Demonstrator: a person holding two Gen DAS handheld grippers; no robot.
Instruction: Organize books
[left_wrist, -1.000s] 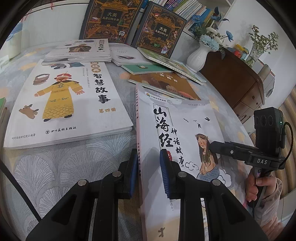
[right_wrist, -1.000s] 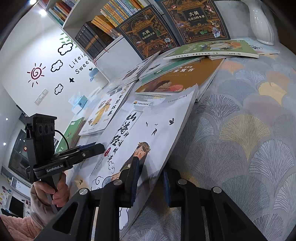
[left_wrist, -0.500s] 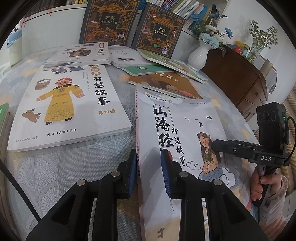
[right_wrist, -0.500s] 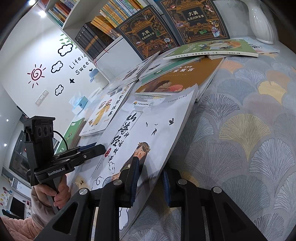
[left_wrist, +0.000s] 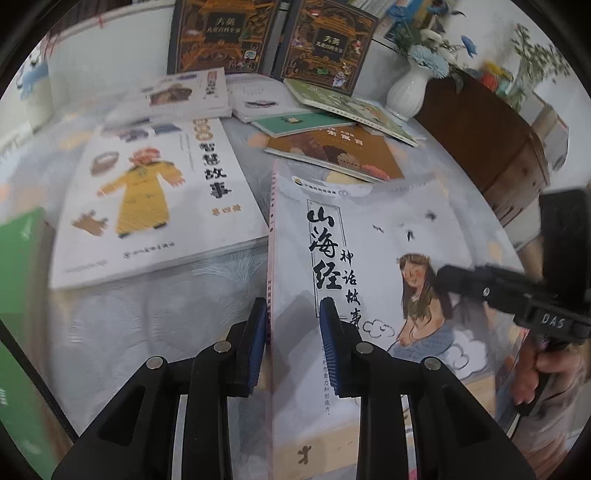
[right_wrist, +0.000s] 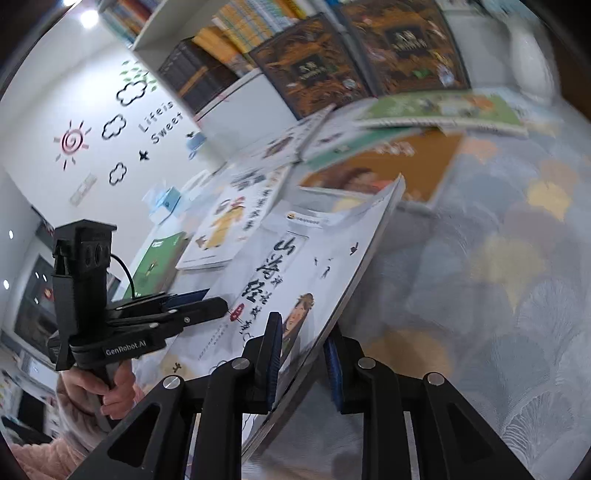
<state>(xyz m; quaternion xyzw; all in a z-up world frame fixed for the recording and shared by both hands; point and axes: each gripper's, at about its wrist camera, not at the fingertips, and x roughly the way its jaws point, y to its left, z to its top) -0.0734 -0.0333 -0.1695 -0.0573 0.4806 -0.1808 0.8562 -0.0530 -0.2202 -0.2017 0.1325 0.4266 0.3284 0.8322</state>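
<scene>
The table (left_wrist: 155, 332), under its fan-patterned cloth, is strewn with flat-lying books, and two dark encyclopedia volumes (left_wrist: 221, 33) lean upright at the back, so the sorting looks barely begun; the large white storybook (left_wrist: 369, 258), with a long-haired girl on its cover, sits nearest the person, its far end partly over an orange book (left_wrist: 332, 155), and it is gripped from both long sides, probably because a thin, floppy cover this broad would sag from one hold; its right edge tilts up off the cloth in the right wrist view, which suggests a lift just starting; the left gripper (left_wrist: 293, 336) angles steeply down, its blue pads pinching the spine edge; the right gripper (right_wrist: 303, 354), angled less steeply, pinches the open edge with one pad above the cover and one beneath.
</scene>
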